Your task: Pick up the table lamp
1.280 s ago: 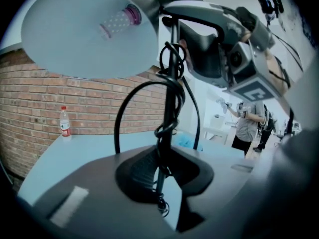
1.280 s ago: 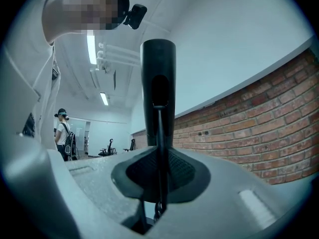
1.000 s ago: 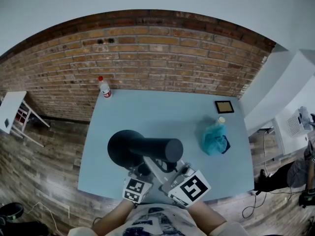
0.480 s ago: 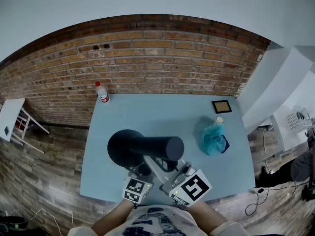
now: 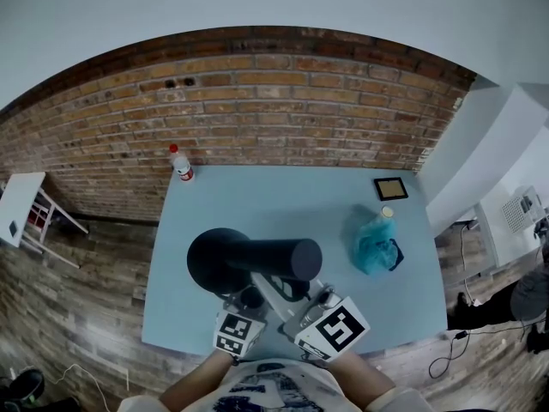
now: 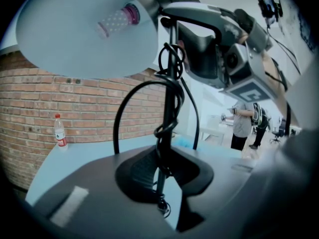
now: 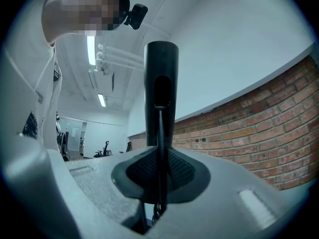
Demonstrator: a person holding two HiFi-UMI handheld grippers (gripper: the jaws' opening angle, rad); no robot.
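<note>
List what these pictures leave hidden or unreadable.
Head view: bottle label, too small.
Head view: blue bag contents, covered by the bag.
Head view: flat square object, too small to identify.
Right gripper view: table lamp stem's near end, behind the right gripper.

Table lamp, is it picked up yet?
Almost, I think. Done: both grippers are at the table lamp. In hand: the left hand-held gripper and the right hand-held gripper are each shut on its thin stem. Left: getting it clear of the blue table. No view shows the lamp's foot, so I can't tell whether it is off the table.
</note>
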